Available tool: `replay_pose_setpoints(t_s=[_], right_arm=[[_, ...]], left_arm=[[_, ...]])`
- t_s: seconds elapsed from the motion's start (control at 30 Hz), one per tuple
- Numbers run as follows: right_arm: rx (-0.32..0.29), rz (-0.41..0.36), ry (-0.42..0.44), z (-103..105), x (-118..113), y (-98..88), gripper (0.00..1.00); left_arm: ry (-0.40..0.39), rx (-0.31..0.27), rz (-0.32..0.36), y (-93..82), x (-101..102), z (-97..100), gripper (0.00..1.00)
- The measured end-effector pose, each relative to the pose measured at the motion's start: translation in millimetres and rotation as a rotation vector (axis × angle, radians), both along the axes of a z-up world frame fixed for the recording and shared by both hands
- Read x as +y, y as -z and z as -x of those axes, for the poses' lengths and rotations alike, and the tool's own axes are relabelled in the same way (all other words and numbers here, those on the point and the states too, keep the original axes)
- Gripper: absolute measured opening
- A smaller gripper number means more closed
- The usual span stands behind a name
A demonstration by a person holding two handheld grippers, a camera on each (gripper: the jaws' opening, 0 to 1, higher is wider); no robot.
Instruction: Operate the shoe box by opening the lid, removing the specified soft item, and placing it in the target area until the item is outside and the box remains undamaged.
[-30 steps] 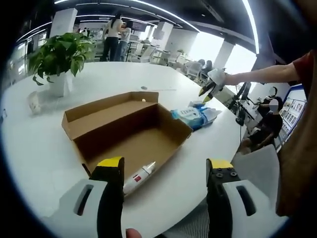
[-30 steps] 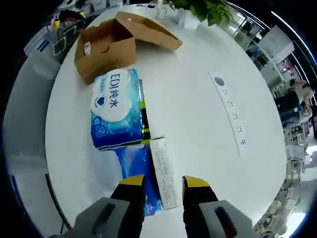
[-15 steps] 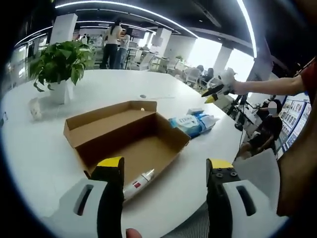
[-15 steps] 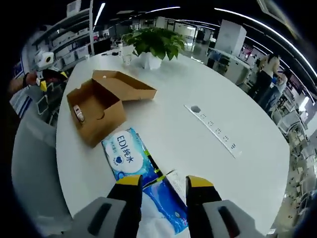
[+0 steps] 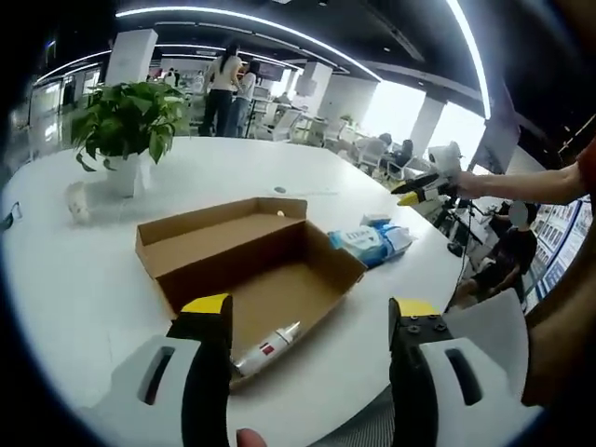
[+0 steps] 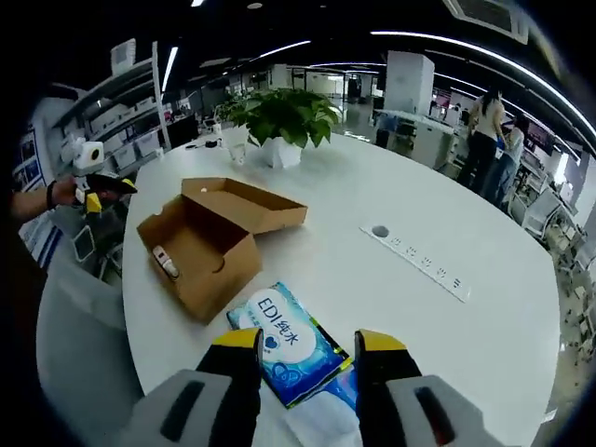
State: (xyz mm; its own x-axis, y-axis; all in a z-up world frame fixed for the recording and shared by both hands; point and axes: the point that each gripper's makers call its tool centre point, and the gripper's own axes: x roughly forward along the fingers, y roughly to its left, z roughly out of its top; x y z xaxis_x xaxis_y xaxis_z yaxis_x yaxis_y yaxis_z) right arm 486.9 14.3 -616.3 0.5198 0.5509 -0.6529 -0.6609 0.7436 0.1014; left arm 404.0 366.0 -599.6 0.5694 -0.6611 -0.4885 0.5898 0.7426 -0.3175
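We see a large round white tabletop (image 6: 391, 307) carrying everything here. On it sits a brown corrugated cardboard shoe box (image 5: 247, 270), its hinged lid (image 6: 247, 203) folded back flat so the interior lies open. Inside the box, near one end wall, lies a small white tube with a red mark (image 5: 268, 345); we cannot read any writing on it. In the right gripper view the same box (image 6: 200, 247) shows that tube against its inner wall.

Just beside the box, outside it on the tabletop, lie two soft blue-and-white plastic packs of wet wipes (image 6: 291, 343). The nearer pack carries the printed letters "EDI" followed by Chinese characters. In the left gripper view the packs (image 5: 372, 244) rest close to the far corner of the box.

A leafy green plant in a white pot (image 5: 128, 126) stands further back on the tabletop, with a small white object (image 5: 77, 197) near it. A long white power strip (image 6: 424, 268) is set into the tabletop surface, well apart from the box.

The left gripper (image 5: 312, 321) hovers over the near edge of the box, its yellow-tipped jaws spread wide and holding nothing. The right gripper (image 6: 307, 346) hangs above the wipes packs, its jaws apart and empty.
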Motion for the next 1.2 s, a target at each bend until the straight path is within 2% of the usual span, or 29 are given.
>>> replay_pose_setpoints(t_s=[0.03, 0.2, 0.27, 0.33, 0.43, 0.87, 1.07, 1.2], right_arm=[[0.005, -0.03, -0.001, 2.8, 5.8, -1.6, 0.39], [-0.001, -0.046, -0.016, 11.1, 23.9, -3.4, 0.43], [-0.002, -0.101, -0.009, 12.9, 36.7, -9.0, 0.44], [-0.002, -0.124, -0.003, 14.0, 42.7, -11.2, 0.45], [0.026, -0.23, 0.004, 20.6, 62.9, -16.8, 0.5], [0.032, -0.328, 0.001, 41.2, 111.1, -17.0, 0.52], [0.058, -0.372, 0.007, 53.7, 125.3, -10.9, 0.49], [0.063, -0.393, 0.023, 53.4, 125.6, -2.1, 0.49]], left_arm=[[0.002, 0.0, -0.001, 1.1, -0.3, 0.8, 0.68], [-0.002, 0.002, 0.001, 2.8, 0.5, -0.4, 0.69], [-0.005, -0.001, 0.003, 1.4, 0.3, -1.8, 0.69], [-0.01, -0.005, 0.006, 0.0, 0.8, -3.6, 0.69], [-0.015, -0.008, 0.01, -0.7, 1.1, -5.5, 0.69], [-0.029, -0.011, 0.018, -1.2, 4.4, -5.0, 0.69], [-0.035, -0.01, 0.027, -0.7, 5.2, -4.5, 0.69], [-0.038, -0.006, 0.025, 2.2, 6.6, -3.8, 0.69]])
